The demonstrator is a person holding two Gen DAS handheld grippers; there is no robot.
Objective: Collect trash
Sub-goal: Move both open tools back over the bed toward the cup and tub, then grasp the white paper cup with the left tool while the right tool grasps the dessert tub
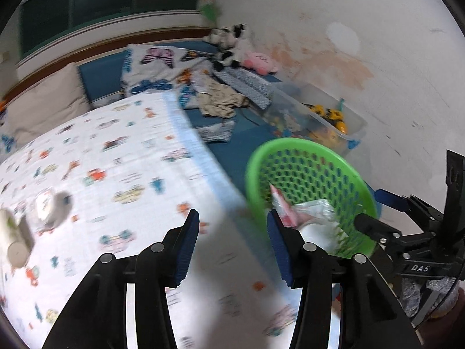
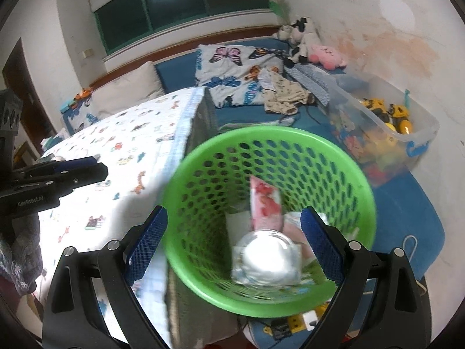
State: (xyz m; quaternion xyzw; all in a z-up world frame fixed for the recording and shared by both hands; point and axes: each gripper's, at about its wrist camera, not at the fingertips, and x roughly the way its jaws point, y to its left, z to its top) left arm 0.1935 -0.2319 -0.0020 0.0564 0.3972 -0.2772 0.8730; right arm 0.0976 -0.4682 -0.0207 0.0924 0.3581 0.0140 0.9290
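A green mesh basket (image 1: 305,171) (image 2: 209,186) stands beside the cloth-covered table (image 1: 122,157). It holds a pink wrapper (image 2: 266,200), crumpled clear plastic (image 1: 316,206) and a blurred clear plastic cup (image 2: 266,258). My right gripper (image 2: 234,210) hangs open over the basket's mouth, pads touching nothing. My left gripper (image 1: 232,213) is open above the table edge next to the basket, with nothing between its fingers. On the table at far left lie a small white container (image 1: 48,206) and a pale tube (image 1: 16,238). Each gripper shows in the other's view: the right gripper (image 1: 372,208) and the left gripper (image 2: 96,166).
A clear toy bin (image 2: 386,122) sits by the wall behind the basket. Clothes (image 2: 284,96), a butterfly blanket (image 2: 232,69) and plush toys (image 2: 302,37) lie on the blue bed beyond. A blue mat (image 2: 407,209) covers the floor right of the basket.
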